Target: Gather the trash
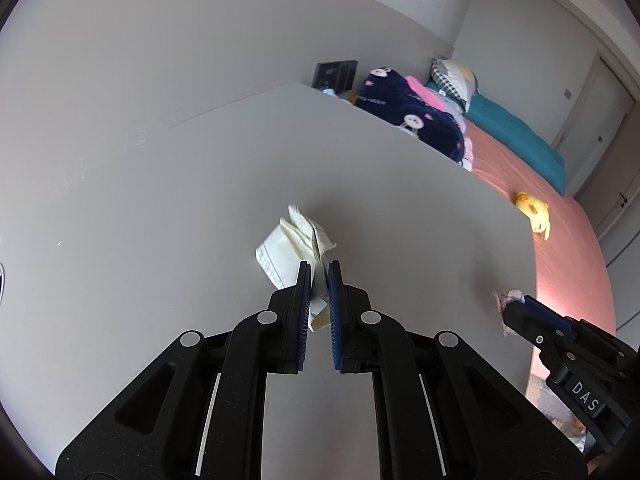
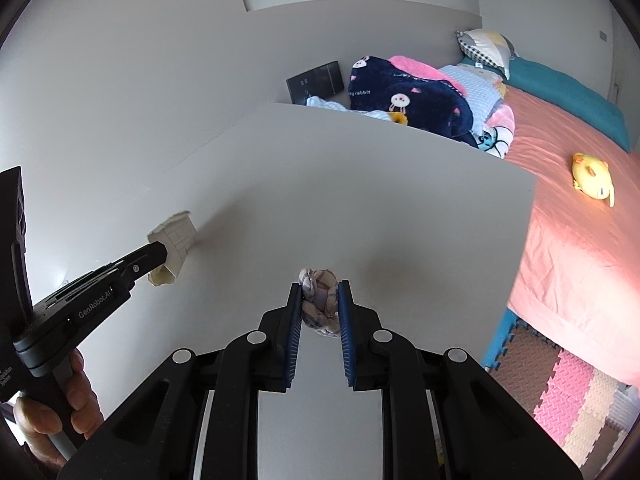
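My left gripper (image 1: 319, 270) is shut on a crumpled cream paper scrap (image 1: 288, 250) with printed lines, held over the white table (image 1: 200, 184). The same scrap shows in the right wrist view (image 2: 174, 240), pinched by the left gripper (image 2: 158, 254). My right gripper (image 2: 320, 290) is shut on a crumpled checked paper ball (image 2: 319, 300) above the table (image 2: 360, 200). The ball also shows in the left wrist view (image 1: 505, 298), held by the right gripper (image 1: 520, 306) near the table's right edge.
A bed with a salmon sheet (image 2: 568, 216) lies right of the table, with a yellow plush toy (image 2: 594, 180), a navy rabbit blanket (image 2: 416, 100) and pillows (image 2: 486, 46). Foam floor mats (image 2: 560, 392) lie at lower right. A dark panel (image 2: 316, 80) stands by the wall.
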Motion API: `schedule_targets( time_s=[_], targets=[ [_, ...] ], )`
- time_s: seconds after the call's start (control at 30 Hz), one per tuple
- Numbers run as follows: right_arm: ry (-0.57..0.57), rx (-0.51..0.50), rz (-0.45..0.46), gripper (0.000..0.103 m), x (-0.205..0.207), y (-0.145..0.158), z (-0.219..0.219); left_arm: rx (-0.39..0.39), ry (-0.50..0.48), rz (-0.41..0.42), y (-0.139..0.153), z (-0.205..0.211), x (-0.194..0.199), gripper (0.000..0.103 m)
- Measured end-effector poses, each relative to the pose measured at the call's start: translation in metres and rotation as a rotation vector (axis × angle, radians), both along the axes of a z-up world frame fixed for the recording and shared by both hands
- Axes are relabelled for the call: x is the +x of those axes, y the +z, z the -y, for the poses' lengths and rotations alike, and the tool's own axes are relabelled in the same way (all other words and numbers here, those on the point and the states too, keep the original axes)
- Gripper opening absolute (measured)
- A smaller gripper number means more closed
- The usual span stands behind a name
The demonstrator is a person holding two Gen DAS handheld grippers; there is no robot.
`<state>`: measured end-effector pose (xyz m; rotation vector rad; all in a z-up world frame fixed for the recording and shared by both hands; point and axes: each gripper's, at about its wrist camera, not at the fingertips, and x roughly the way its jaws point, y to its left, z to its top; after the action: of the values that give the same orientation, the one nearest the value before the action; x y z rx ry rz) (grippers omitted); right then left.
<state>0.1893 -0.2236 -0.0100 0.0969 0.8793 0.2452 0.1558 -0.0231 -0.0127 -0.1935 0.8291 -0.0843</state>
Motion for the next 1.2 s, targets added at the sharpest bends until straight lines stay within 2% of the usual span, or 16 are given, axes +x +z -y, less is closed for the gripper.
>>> schedule_targets(
  time_s=[0.5, 0.53, 0.7, 0.77, 0.87, 0.9, 0.97, 1.0, 1.03, 1.07, 1.17, 1.2],
  targets=[
    [-0.042, 0.028, 0.061, 0.019, -0.06, 0.026, 0.037, -0.003, -0.062, 0.05, 0.024, 0.044, -0.045, 0.008],
    [-0.047, 0.028, 0.065, 0.019, -0.065, 0.028, 0.04, -0.012, -0.071, 0.048, 0.025, 0.046, -0.047, 0.003],
    [-0.059, 0.03, 0.082, 0.019, -0.081, 0.033, 0.048, -0.014, -0.081, 0.009, 0.023, 0.049, -0.052, 0.002],
    [-0.064, 0.034, 0.089, 0.019, -0.087, 0.036, 0.05, -0.037, -0.023, -0.015, 0.021, 0.043, -0.053, 0.002],
    [-0.065, 0.034, 0.098, 0.019, -0.094, 0.039, 0.053, -0.03, -0.003, -0.057, 0.017, 0.042, -0.054, 0.002],
    [-0.066, 0.035, 0.101, 0.019, -0.095, 0.04, 0.054, -0.02, -0.001, -0.076, 0.014, 0.043, -0.052, 0.006],
    [-0.072, 0.039, 0.103, 0.019, -0.099, 0.041, 0.056, 0.007, 0.015, -0.102, 0.009, 0.045, -0.049, 0.046],
    [-0.075, 0.04, 0.104, 0.019, -0.1, 0.041, 0.058, 0.016, 0.032, -0.094, 0.009, 0.045, -0.051, 0.088],
    [-0.078, 0.039, 0.105, 0.019, -0.101, 0.041, 0.059, 0.028, 0.054, -0.053, 0.011, 0.045, -0.053, 0.095],
    [-0.082, 0.038, 0.105, 0.019, -0.1, 0.041, 0.061, 0.046, 0.064, -0.025, 0.013, 0.046, -0.054, 0.095],
    [-0.093, 0.04, 0.101, 0.019, -0.099, 0.039, 0.067, 0.059, 0.054, -0.054, 0.01, 0.049, -0.045, 0.095],
    [-0.097, 0.043, 0.102, 0.019, -0.099, 0.039, 0.068, 0.073, 0.06, -0.059, 0.008, 0.049, -0.042, 0.09]
  ],
)
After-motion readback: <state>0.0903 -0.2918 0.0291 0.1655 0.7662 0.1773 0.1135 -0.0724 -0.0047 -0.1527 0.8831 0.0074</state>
